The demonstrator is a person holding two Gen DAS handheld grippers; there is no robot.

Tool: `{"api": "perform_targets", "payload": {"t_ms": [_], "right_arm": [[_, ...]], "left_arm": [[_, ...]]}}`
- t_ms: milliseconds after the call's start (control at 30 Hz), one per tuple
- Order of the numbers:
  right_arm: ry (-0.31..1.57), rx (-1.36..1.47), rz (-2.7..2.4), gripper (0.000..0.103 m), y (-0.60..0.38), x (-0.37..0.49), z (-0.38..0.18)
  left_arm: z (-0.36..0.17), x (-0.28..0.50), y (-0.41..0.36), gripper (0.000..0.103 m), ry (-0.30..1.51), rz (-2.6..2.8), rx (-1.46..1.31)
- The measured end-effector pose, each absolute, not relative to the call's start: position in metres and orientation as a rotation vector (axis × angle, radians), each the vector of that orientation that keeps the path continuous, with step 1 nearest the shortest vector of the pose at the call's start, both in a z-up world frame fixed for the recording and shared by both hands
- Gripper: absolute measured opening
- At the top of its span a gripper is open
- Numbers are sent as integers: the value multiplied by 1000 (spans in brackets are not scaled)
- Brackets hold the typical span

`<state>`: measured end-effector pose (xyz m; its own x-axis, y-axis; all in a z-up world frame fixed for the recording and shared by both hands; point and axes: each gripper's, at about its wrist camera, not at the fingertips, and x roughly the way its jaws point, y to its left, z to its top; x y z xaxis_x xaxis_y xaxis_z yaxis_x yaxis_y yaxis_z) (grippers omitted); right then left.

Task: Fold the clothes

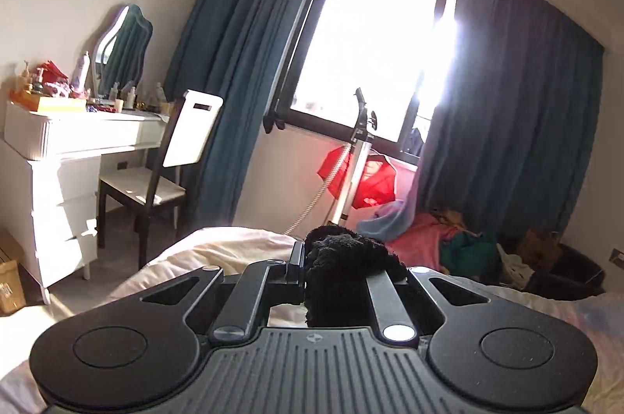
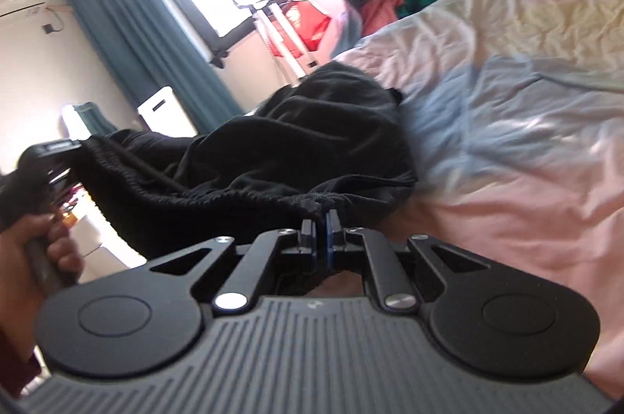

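Black garment (image 2: 296, 149) held by both grippers above the bed (image 2: 507, 110).
We see the right gripper (image 2: 322, 219) clamped on its ribbed waistband, and the left gripper (image 1: 312, 269) pinching a bunched fold (dark fabric hides one finger); the cloth stretches between them, its bulk slumped on the pastel quilt.

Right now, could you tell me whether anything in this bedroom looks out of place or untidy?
Yes: a heap of clothes lies loose on the floor under the window, pink, green and blue pieces jumbled together. On the bed the bedding is rumpled. The black garment hangs bunched, unfolded, between the left gripper and right gripper.
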<state>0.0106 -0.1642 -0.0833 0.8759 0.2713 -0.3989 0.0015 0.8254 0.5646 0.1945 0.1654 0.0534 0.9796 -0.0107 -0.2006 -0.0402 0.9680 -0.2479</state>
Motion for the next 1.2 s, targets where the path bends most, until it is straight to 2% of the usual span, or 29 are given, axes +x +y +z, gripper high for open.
{"api": "perform_targets", "payload": {"t_ms": [133, 300, 467, 533, 700, 733, 767, 800, 867, 900, 933, 967, 1100, 1200], "right_arm": [[491, 598, 320, 8, -83, 32, -73], [498, 639, 545, 9, 10, 79, -83], [602, 578, 621, 11, 88, 126, -126], [635, 547, 635, 11, 103, 137, -139], [623, 470, 677, 17, 115, 139, -139], [619, 457, 685, 21, 114, 138, -136], [615, 445, 692, 23, 112, 137, -133], [610, 432, 700, 27, 111, 136, -130], [602, 407, 715, 49, 108, 133, -124], [597, 405, 724, 70, 106, 131, -121], [592, 413, 733, 81, 104, 129, -118], [585, 416, 739, 83, 100, 125, -114], [530, 370, 721, 82, 74, 105, -88], [477, 317, 687, 82, 52, 88, -65]], "left_arm": [[88, 224, 248, 10, 212, 136, -246], [88, 307, 346, 10, 266, 268, -177], [17, 367, 399, 10, 414, 280, -165], [-18, 373, 400, 11, 451, 285, -153], [-55, 370, 409, 16, 493, 293, -170], [-55, 365, 411, 25, 506, 300, -175], [-55, 361, 414, 39, 518, 306, -180], [-54, 355, 415, 47, 527, 317, -177], [-50, 339, 416, 80, 537, 357, -135], [-47, 328, 416, 87, 540, 386, -109], [-43, 316, 416, 95, 546, 397, -109], [-39, 303, 417, 100, 551, 407, -108], [-19, 248, 414, 100, 572, 361, -115], [5, 202, 383, 100, 535, 316, -74]]}}
